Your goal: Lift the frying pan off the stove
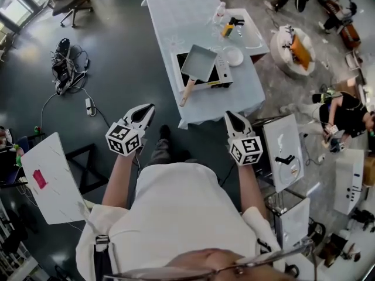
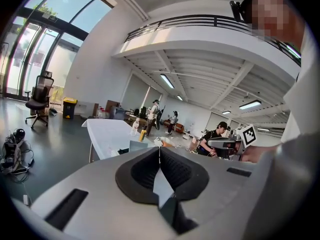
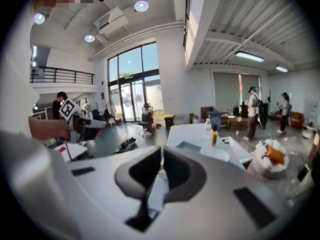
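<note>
A square grey frying pan (image 1: 198,62) with a wooden handle (image 1: 187,92) rests on a black-topped portable stove (image 1: 206,75) on the white-clothed table (image 1: 193,22). In the head view my left gripper (image 1: 150,108) and right gripper (image 1: 230,115) hang side by side in front of the table's near edge, a good way short of the pan. Both are shut with nothing between the jaws. In the left gripper view the pan (image 2: 137,145) peeks over the closed jaws, with the table (image 2: 107,134) beyond. In the right gripper view the pan (image 3: 189,146) lies on the table ahead.
On the table behind the stove stand a clear bottle (image 1: 219,12), a yellow bottle (image 1: 227,29) and a white plate (image 1: 233,56). A cable pile (image 1: 63,63) lies on the floor at left, an office chair (image 1: 70,3) beyond. White boards (image 1: 53,177) (image 1: 283,150) flank me. People stand at right.
</note>
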`<state>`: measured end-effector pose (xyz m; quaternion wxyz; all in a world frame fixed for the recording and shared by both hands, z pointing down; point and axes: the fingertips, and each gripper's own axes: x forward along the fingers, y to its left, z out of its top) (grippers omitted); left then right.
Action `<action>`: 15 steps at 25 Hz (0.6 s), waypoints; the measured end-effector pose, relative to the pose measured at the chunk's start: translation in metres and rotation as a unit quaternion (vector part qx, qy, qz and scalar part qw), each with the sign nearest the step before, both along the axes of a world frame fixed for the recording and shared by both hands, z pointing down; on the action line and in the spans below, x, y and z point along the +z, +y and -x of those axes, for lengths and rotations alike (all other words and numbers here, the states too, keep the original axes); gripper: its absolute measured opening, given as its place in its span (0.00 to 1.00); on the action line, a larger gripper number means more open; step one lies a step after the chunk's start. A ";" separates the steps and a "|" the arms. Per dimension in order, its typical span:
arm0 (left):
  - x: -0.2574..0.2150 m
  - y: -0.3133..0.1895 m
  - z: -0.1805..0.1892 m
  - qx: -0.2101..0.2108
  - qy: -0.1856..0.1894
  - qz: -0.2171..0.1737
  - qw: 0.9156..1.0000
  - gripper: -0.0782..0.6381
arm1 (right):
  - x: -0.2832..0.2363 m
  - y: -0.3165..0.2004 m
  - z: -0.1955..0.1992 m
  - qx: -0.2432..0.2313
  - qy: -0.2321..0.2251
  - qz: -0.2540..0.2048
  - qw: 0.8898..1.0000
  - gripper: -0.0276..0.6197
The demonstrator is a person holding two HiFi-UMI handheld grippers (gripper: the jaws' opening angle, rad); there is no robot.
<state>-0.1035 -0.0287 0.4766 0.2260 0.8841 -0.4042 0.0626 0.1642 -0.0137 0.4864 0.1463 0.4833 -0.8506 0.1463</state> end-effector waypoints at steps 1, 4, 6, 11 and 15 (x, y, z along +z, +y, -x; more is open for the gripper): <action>0.003 -0.007 0.001 0.005 0.000 0.002 1.000 0.15 | 0.002 -0.005 0.002 0.003 0.000 0.003 1.000 0.10; 0.010 -0.027 0.005 0.021 0.001 0.008 1.000 0.15 | 0.009 -0.017 0.012 0.012 -0.001 0.008 1.000 0.10; 0.013 -0.041 0.008 0.032 0.001 0.013 0.999 0.15 | 0.011 -0.024 0.018 0.018 -0.001 0.011 1.000 0.10; 0.017 -0.081 0.021 0.055 0.002 0.019 0.998 0.15 | 0.009 -0.050 0.035 0.037 0.001 0.012 0.999 0.10; 0.023 -0.110 0.027 0.074 0.004 0.024 0.997 0.15 | 0.012 -0.068 0.046 0.052 0.004 0.017 0.998 0.10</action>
